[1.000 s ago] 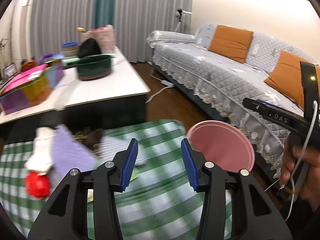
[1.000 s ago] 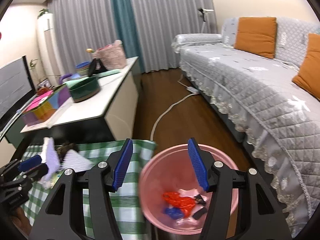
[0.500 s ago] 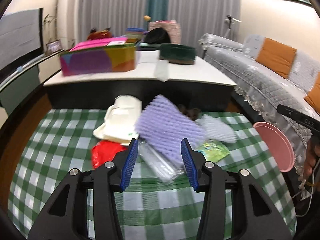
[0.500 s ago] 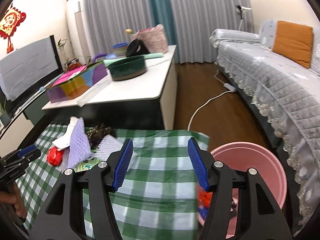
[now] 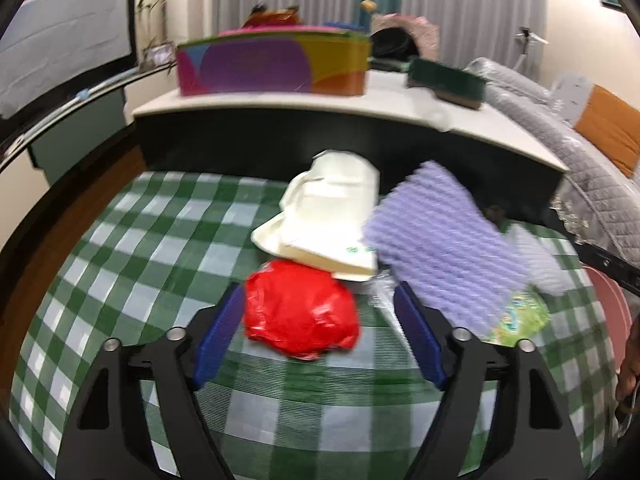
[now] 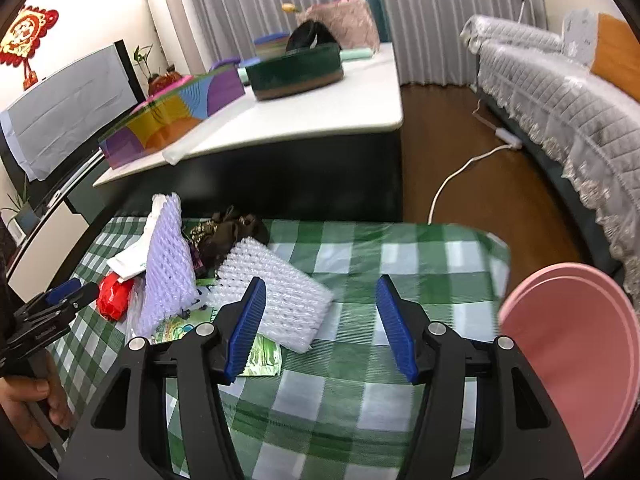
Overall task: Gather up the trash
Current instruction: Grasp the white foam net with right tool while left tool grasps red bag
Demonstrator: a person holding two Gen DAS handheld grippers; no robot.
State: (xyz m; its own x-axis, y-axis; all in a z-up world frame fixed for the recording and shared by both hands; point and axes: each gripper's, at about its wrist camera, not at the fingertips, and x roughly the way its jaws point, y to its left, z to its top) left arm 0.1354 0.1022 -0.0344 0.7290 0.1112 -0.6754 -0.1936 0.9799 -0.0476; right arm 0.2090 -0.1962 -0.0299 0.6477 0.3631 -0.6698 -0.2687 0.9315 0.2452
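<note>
A pile of trash lies on the green checked cloth (image 5: 168,256). In it are a red crumpled bag (image 5: 300,308), a white paper bag (image 5: 328,216), a purple foam net (image 5: 440,240), a white foam net (image 6: 276,292) and a green wrapper (image 6: 260,356). My left gripper (image 5: 320,336) hangs low over the cloth, its jaws opening, with the red bag between them and not pinched. My right gripper (image 6: 320,328) stands open over bare cloth, its left finger beside the white foam net. The pink bin (image 6: 572,360) stands past the cloth's right edge.
Behind the cloth stands a low white table (image 6: 328,112) with a colourful box (image 5: 272,64) and a green bowl (image 6: 296,72). A grey sofa (image 6: 560,92) runs along the right. A white cord (image 6: 460,176) lies on the wooden floor. A hand (image 6: 24,404) holds the left gripper.
Both views have swung left from the pink bin to the trash pile and dropped closer to the cloth. The left jaws have widened and now straddle the red bag.
</note>
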